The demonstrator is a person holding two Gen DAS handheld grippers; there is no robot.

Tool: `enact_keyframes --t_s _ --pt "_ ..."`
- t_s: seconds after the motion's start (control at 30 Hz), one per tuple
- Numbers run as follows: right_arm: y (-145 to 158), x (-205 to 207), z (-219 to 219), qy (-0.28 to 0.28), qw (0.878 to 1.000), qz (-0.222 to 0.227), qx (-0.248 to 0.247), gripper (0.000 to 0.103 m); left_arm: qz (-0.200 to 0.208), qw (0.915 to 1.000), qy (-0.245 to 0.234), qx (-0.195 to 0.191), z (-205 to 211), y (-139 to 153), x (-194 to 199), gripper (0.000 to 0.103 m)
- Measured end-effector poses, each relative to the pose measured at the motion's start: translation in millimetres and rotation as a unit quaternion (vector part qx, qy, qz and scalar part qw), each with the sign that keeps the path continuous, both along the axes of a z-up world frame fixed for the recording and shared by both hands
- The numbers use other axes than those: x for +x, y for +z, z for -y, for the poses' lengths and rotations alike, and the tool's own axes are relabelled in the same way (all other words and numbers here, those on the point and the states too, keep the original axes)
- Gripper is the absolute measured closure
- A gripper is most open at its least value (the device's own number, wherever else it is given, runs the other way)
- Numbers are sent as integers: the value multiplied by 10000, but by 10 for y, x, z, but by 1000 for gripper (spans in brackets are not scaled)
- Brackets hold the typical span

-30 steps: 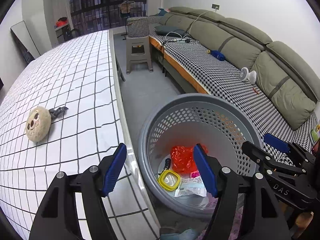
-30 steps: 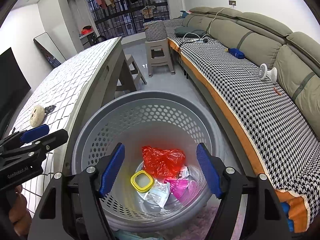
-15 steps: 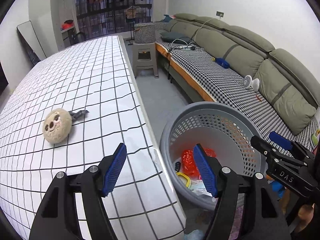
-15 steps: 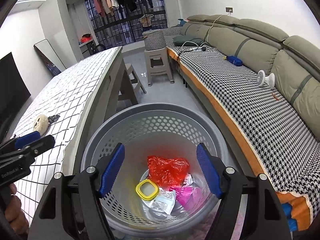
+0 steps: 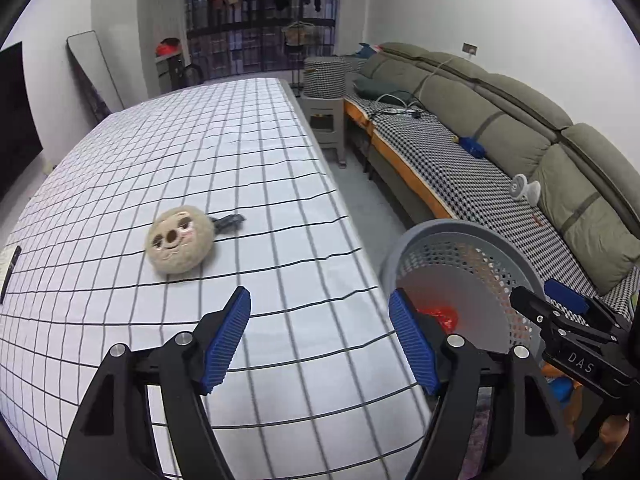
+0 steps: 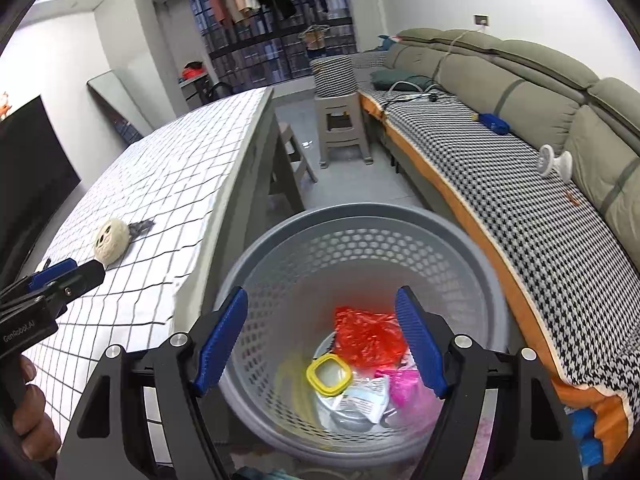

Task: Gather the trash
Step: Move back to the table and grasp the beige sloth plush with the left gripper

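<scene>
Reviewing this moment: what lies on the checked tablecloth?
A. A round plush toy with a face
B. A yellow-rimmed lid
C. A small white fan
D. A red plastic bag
A: the round plush toy lies alone on the checked table, while the red bag and yellow-rimmed lid sit inside the grey basket, and the white fan rests on the sofa.

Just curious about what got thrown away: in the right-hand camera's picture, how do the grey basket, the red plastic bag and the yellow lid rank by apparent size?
1. Grey basket, by far the largest; it holds the others.
2. Red plastic bag, crumpled.
3. Yellow lid, smallest, though not far behind the bag.
</scene>
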State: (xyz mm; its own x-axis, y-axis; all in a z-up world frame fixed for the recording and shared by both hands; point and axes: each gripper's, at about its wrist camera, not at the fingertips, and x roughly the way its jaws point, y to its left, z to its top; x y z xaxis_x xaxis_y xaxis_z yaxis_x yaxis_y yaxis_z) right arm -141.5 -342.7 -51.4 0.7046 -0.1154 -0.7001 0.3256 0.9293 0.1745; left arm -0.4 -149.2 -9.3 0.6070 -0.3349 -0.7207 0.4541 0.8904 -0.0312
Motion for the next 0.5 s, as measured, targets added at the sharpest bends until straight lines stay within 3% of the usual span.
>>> enact_keyframes --t_s 0.5 --pt "-18 742 -693 851 9961 -211 -20 30 -202 9959 882 39 -866 -139 451 33"
